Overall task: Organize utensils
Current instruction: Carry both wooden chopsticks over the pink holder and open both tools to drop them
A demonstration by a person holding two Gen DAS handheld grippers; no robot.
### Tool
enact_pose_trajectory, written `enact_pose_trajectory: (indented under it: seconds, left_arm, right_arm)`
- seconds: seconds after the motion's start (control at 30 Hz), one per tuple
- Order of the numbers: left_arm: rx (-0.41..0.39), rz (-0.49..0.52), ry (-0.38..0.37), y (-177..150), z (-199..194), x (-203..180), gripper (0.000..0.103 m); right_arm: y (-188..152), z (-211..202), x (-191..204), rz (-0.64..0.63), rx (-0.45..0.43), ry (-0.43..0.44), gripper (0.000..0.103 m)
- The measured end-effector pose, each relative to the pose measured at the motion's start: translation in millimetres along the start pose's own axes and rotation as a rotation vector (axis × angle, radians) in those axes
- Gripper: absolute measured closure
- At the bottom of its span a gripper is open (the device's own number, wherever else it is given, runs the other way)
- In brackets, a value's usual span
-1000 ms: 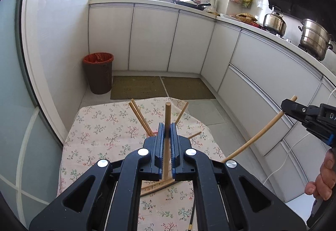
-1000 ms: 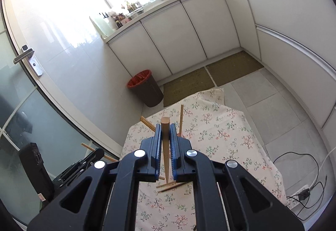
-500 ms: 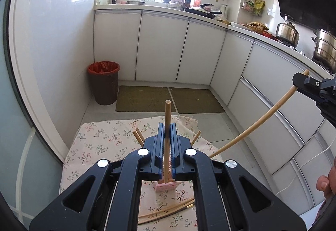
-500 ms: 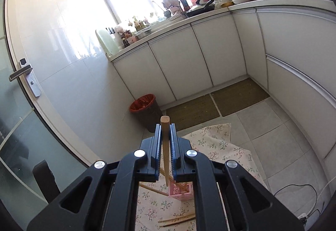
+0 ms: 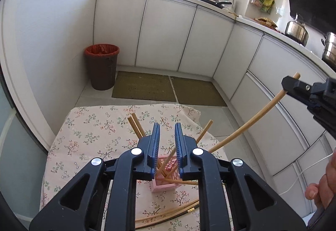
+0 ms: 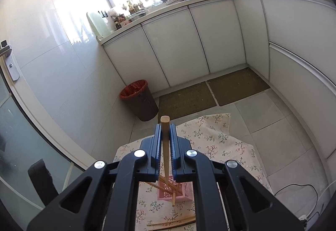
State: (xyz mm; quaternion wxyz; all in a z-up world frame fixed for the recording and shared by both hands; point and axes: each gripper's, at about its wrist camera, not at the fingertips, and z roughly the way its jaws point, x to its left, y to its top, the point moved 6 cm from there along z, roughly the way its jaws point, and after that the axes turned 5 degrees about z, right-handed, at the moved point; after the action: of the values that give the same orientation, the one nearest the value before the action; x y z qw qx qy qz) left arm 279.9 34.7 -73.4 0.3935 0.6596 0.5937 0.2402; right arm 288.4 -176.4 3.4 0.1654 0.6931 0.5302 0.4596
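Observation:
A pink lattice holder (image 5: 166, 178) stands on the floral tablecloth (image 5: 88, 134) with several wooden chopsticks (image 5: 134, 126) leaning in it. My left gripper (image 5: 166, 142) is open and empty just above the holder. My right gripper (image 6: 166, 142) is shut on a wooden chopstick (image 6: 165, 147), held upright above the holder (image 6: 178, 190). In the left wrist view that gripper (image 5: 294, 86) is at the right and its chopstick (image 5: 252, 121) slants down toward the holder. More loose chopsticks (image 5: 168, 213) lie on the cloth near me.
A brown bin with a red liner (image 5: 102, 67) stands on the floor by the white cabinets (image 5: 168, 35). Two mats (image 5: 168, 90) lie beyond the table. Pots (image 5: 297, 30) sit on the counter at right. A cable (image 6: 294, 191) lies on the floor.
My left gripper has opened and the chopstick it held now leans in the pink holder. My right gripper has kept its chopstick and come lower over the holder.

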Motion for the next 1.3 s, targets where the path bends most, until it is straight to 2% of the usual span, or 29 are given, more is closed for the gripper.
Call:
enact_pose_trajectory:
  seconds: [0.13, 0.27, 0.6, 0.67, 0.83, 1.13, 1.2, 1.3]
  left_arm:
    - [-0.035, -0.061, -0.001, 7.5, -13.2, 13.3, 0.085]
    - [-0.035, -0.113, 0.004, 5.3, -18.4, 27.8, 0.084]
    - [0.005, -0.144, -0.002, -12.6, -12.3, 43.3, 0.084]
    - [0.01, -0.149, -0.006, -14.6, -11.4, 45.1, 0.084]
    - [0.015, -0.144, -0.008, -15.6, -11.6, 45.3, 0.084]
    - [0.008, -0.105, -0.011, -14.0, -24.7, 28.7, 0.083]
    - [0.008, -0.089, -0.012, -14.8, -29.5, 23.4, 0.082]
    - [0.013, -0.061, -0.007, -17.9, -37.4, 13.8, 0.08]
  right_arm:
    - [-3.0, 4.6, 5.6, -0.02, -0.005, -0.014, 0.095]
    - [-9.9, 9.8, 10.8, -0.032, -0.001, -0.026, 0.095]
    - [-19.4, 29.1, 18.4, -0.06, 0.026, -0.049, 0.095]
    - [-19.7, 35.4, 22.8, -0.067, 0.039, -0.04, 0.092]
    - [-26.6, 39.1, 28.6, -0.078, 0.057, -0.047, 0.091]
    - [-41.1, 13.7, 27.3, -0.13, 0.041, -0.09, 0.09]
    - [-46.0, 6.8, 27.3, -0.141, 0.037, -0.097, 0.087]
    - [-54.9, -5.1, 24.6, -0.151, 0.026, -0.108, 0.077]
